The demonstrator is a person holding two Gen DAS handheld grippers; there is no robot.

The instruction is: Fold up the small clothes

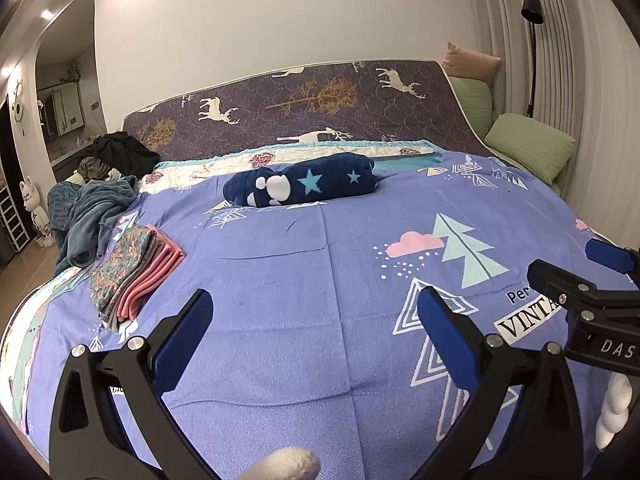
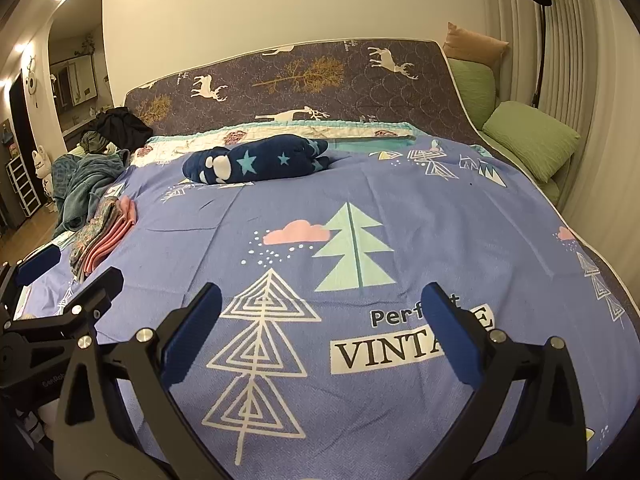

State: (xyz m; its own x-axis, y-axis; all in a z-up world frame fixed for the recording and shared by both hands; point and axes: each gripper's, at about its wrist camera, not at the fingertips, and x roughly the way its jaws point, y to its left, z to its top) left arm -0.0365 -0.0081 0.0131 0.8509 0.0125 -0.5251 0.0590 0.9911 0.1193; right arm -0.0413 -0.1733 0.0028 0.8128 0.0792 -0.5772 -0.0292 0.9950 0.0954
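A stack of folded small clothes point(image 1: 136, 272), floral on top with pink below, lies at the left edge of the blue patterned bedsheet point(image 1: 304, 304); it also shows in the right wrist view point(image 2: 105, 239). A heap of unfolded clothes point(image 1: 92, 216), teal with dark pieces behind, sits at the far left point(image 2: 86, 184). My left gripper point(image 1: 314, 328) is open and empty above the sheet, right of the stack. My right gripper point(image 2: 322, 320) is open and empty over the printed trees. Each gripper shows at the edge of the other's view point(image 1: 592, 280) point(image 2: 52, 280).
A rolled navy blanket with stars point(image 1: 300, 180) lies across the far part of the bed. A mattress with a deer print point(image 1: 304, 104) leans on the wall. Green pillows point(image 1: 528, 146) and a floor lamp point(image 1: 532, 40) stand at the right. A doorway opens at the left.
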